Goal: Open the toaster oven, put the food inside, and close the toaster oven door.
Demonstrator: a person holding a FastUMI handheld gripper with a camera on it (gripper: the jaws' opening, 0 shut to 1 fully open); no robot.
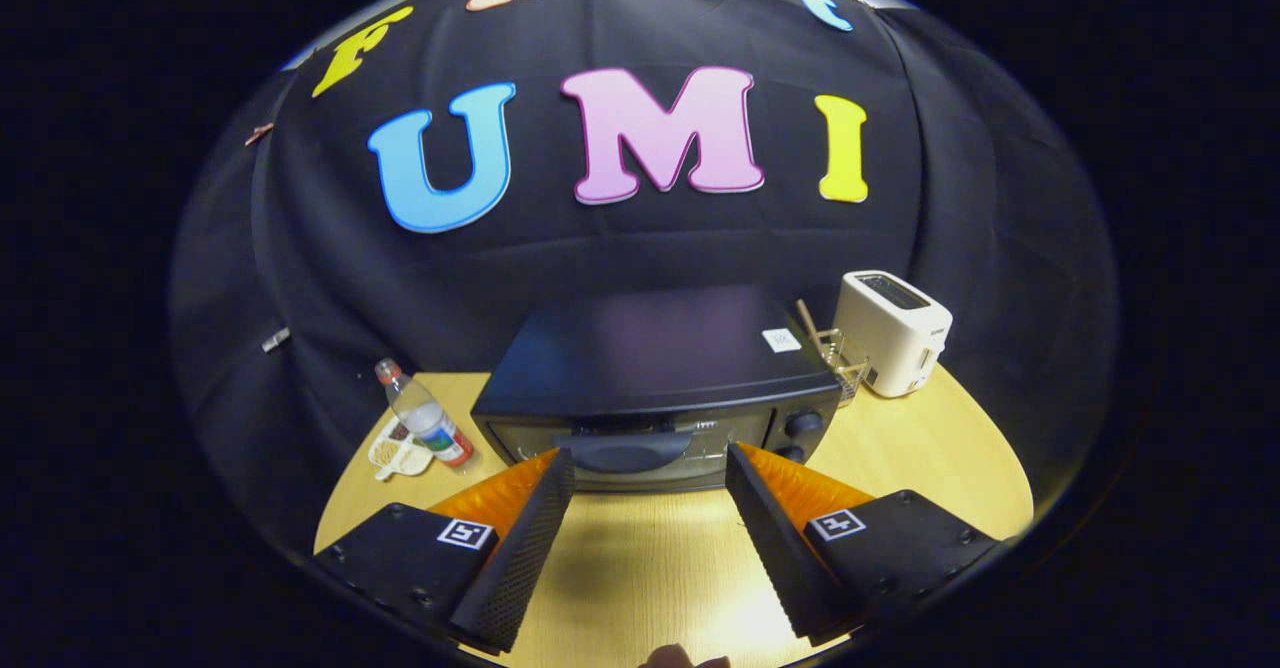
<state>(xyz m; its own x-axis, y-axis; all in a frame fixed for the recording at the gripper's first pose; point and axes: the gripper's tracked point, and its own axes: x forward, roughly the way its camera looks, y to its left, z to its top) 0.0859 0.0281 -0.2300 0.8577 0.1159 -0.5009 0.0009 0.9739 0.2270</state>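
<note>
My gripper (650, 473) is spread wide, holding nothing, above the bench (930, 448). Toaster oven (655, 398) sits just ahead of the fingers, door shut. Bottle (425, 416) lies beside its left; white toaster (893, 331) stands to its right, behind.
</note>
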